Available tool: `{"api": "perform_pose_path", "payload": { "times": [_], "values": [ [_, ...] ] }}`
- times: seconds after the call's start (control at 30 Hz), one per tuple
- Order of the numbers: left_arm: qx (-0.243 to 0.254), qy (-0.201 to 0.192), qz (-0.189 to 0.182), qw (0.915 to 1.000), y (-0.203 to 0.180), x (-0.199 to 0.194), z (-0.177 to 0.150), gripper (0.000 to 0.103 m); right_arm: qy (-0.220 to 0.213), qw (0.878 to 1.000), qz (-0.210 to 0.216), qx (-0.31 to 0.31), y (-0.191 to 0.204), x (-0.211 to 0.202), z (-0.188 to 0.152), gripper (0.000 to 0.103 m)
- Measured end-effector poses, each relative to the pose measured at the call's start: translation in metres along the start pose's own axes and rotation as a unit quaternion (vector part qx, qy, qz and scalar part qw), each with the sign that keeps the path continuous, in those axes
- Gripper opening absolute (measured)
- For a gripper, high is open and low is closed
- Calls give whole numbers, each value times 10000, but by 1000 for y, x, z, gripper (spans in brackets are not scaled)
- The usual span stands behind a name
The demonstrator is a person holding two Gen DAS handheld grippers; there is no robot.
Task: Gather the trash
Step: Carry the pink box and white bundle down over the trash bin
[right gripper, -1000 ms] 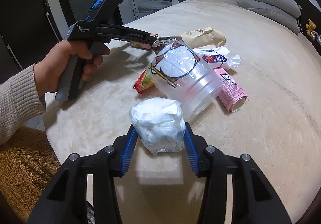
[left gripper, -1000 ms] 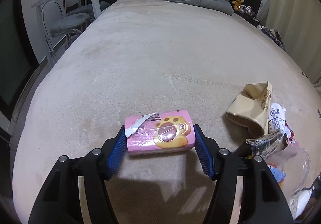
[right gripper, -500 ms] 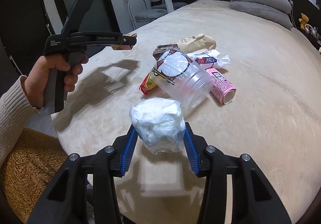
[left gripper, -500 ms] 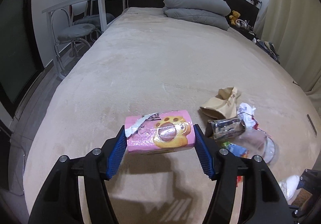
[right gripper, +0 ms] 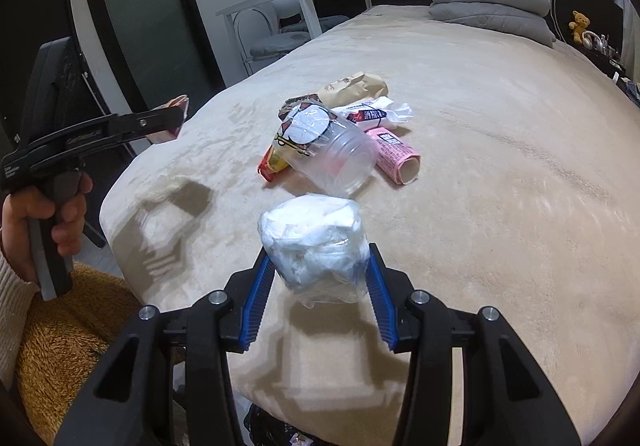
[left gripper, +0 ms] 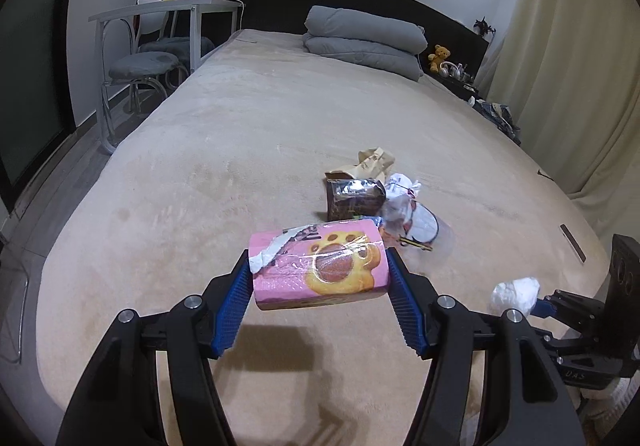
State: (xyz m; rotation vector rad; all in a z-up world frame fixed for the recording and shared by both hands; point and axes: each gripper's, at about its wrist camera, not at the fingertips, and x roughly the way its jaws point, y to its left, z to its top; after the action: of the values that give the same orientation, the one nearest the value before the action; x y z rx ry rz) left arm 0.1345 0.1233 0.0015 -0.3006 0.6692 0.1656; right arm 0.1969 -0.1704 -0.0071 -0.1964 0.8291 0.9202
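My left gripper is shut on a pink snack packet with a paw print and holds it above the beige bed; it also shows in the right wrist view. My right gripper is shut on a white wad of plastic and tissue, held over the bed's near edge; the wad shows in the left wrist view. A trash pile lies on the bed: a clear plastic cup, a pink wrapper roll, a brown paper bag, a white wrapper.
The beige bed fills both views, with grey pillows at its head. A white desk and grey chairs stand to the left. A dark bag opening shows below the bed edge. Curtains hang on the right.
Both grippers have risen and pulled back from the trash pile toward the bed's near edge, each keeping its item. The pile looks farther away in both views.
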Motion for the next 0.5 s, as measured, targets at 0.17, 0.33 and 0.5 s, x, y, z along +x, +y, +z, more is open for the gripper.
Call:
{"api": "perform_pose_path", "payload": {
  "times": [0.17,0.33,0.5],
  "values": [
    [-1,-133,-144,9998,-14,-22,-24,63,-102,9997,-78,223,-6,-19,-19,47],
    [-64,-170,-347,9992,-25,-38,-50,63,-244,9986,-82,458,-5,-44,-45,47],
    [117,-73,-493,9987,-43,-47,-75,63,-382,9969,-7,692,-6,-65,-63,47]
  ]
}}
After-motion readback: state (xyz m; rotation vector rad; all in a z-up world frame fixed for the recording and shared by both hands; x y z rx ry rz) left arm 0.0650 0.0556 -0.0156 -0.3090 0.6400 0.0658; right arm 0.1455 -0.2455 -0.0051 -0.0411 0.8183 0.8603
